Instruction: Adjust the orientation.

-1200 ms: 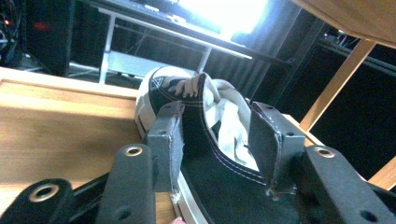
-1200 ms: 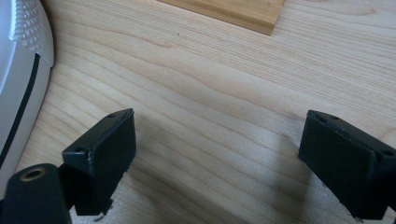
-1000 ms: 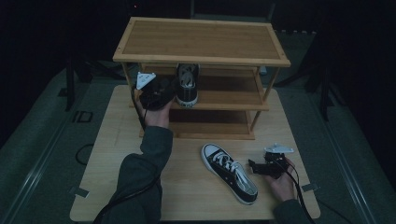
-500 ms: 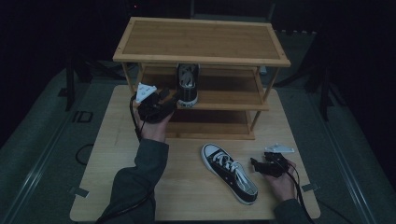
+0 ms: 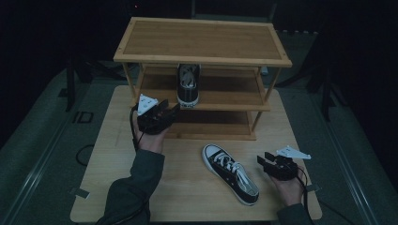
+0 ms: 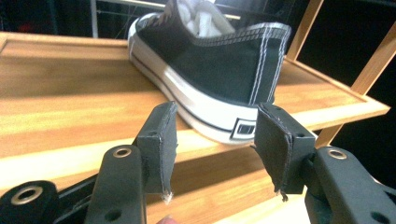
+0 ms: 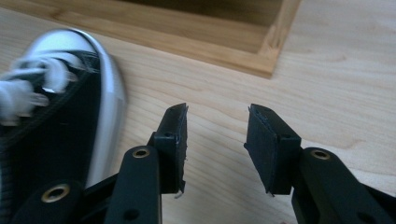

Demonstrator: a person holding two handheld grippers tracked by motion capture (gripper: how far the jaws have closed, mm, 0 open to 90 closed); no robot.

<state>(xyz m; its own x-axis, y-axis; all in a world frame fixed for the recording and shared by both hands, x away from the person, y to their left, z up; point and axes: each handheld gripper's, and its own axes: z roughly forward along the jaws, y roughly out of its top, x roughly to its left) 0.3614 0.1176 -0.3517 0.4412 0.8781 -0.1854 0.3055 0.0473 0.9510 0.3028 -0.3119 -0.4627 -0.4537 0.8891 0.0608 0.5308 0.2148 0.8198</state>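
Landmark: wooden shoe rack (image 5: 202, 44), three slatted-frame shelves, standing at the far edge of the table (image 5: 117, 154).
Table: pale wood board, grain visible, corners rounded; the rack's foot rests on it.
Room: dark all round; grey floor on both sides of the table, black stand legs left and right of the rack.
Shoe on rack (image 5: 188, 84): black canvas sneaker, white sole and laces, on the rack's middle shelf towards its left end, heel at the front edge.
Shoe on table (image 5: 231, 173): matching sneaker, lying in front of the rack, toe turned towards it, sole down.
Left gripper (image 5: 170, 110): held level at the rack's left front post, just short of the shelved shoe's heel; jaws spread, nothing between them.
Right gripper (image 5: 264, 161): in front of the rack's right end, just beside the table shoe, apart from it; jaws have just been closing, a gap remains, bare table between them.
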